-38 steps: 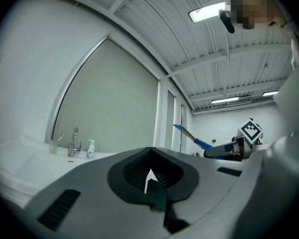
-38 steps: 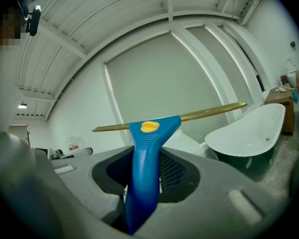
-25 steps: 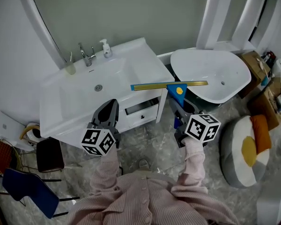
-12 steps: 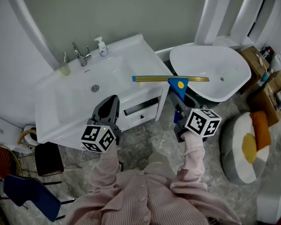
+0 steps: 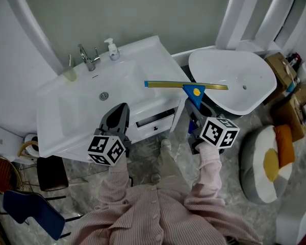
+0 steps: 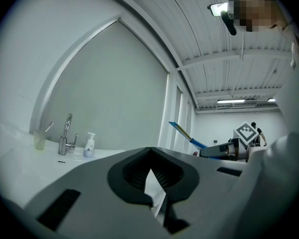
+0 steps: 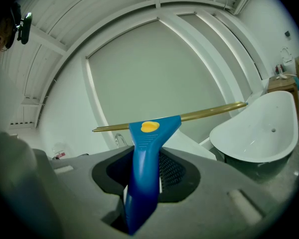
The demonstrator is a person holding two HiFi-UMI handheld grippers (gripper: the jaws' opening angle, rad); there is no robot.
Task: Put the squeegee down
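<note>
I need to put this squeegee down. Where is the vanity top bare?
Bare: the counter strip between the basin and its right edge, nearest the squeegee. Crowded: the back left, where the faucet, soap bottle and cup stand.

I'm looking along my left tool (image 6: pixel 150 151), its jaws sitting together on nothing. Beyond it, a faucet (image 6: pixel 65 136), soap bottle (image 6: pixel 89 145) and cup (image 6: pixel 39 139) are standing on the white bench (image 6: pixel 20 166). At right, the right tool (image 6: pixel 205 151) is holding up a blue squeegee (image 6: pixel 182 131).
</note>
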